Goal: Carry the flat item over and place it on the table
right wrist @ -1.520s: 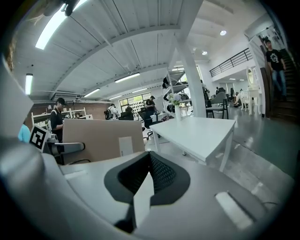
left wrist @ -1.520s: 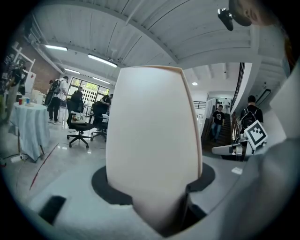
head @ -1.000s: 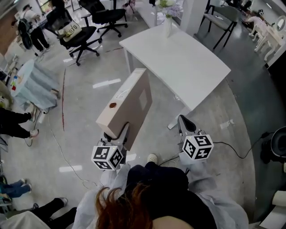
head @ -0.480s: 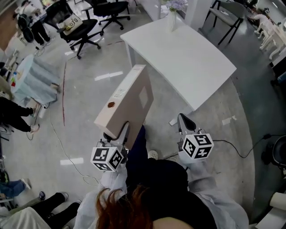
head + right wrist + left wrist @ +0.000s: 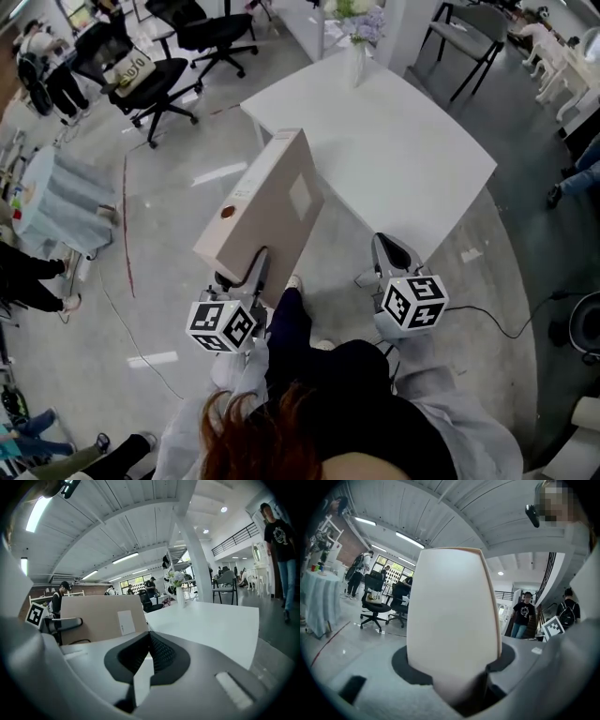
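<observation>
While I carry the flat box (image 5: 265, 208) toward the white table (image 5: 403, 141), my left gripper (image 5: 247, 274) is clamped on its near lower edge; the box stands tilted on edge in the air, its far end just short of the table's near edge; my right gripper (image 5: 387, 253) is empty, jaws together (nothing between them). I judge this mid-carry; next I must reach the bare tabletop and lay the box flat, clear of the vase (image 5: 356, 58).
</observation>
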`<state>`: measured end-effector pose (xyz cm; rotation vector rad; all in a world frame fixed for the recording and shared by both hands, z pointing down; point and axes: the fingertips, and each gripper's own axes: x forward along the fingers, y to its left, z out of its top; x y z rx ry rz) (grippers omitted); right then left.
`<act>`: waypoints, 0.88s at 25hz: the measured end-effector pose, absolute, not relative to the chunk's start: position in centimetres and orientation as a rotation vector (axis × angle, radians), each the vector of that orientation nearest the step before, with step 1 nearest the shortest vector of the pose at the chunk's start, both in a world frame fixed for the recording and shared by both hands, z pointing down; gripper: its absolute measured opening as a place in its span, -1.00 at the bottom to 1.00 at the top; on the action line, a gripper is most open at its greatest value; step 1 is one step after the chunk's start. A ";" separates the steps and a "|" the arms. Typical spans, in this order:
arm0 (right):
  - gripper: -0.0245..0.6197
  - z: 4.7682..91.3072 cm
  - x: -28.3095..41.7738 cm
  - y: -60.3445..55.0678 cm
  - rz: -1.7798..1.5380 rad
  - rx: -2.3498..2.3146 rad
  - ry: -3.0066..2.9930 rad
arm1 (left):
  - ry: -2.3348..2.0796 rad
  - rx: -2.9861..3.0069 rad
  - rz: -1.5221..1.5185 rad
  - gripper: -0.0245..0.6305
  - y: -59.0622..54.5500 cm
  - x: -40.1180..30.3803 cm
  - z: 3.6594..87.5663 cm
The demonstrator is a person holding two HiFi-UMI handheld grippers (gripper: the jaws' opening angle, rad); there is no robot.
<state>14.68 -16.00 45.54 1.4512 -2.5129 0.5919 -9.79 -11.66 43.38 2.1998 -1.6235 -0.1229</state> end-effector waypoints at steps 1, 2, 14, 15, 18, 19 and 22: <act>-0.90 45.2 14.3 -17.4 0.586 1.465 -2.513 | -1.618 2.213 -0.125 -0.06 -13.3 -10.3 43.0; -0.90 44.8 13.9 -18.8 0.584 1.481 -2.511 | -1.611 2.226 -0.127 -0.06 -14.8 -10.8 42.6; -0.90 42.8 8.2 -29.9 0.572 1.622 -2.470 | -1.504 2.328 -0.130 -0.06 -28.8 -16.6 40.3; -0.90 42.8 7.7 -30.5 0.571 1.629 -2.466 | -1.493 2.331 -0.132 -0.06 -29.5 -17.1 40.4; -0.90 43.2 6.9 -31.9 0.570 1.650 -2.451 | -1.464 2.331 -0.151 -0.06 -31.5 -18.0 40.7; -0.90 43.3 6.8 -32.2 0.572 1.658 -2.444 | -1.456 2.331 -0.155 -0.06 -32.0 -18.2 40.8; -0.90 44.0 6.5 -32.9 0.586 1.675 -2.423 | -1.435 2.334 -0.153 -0.06 -33.0 -18.6 41.4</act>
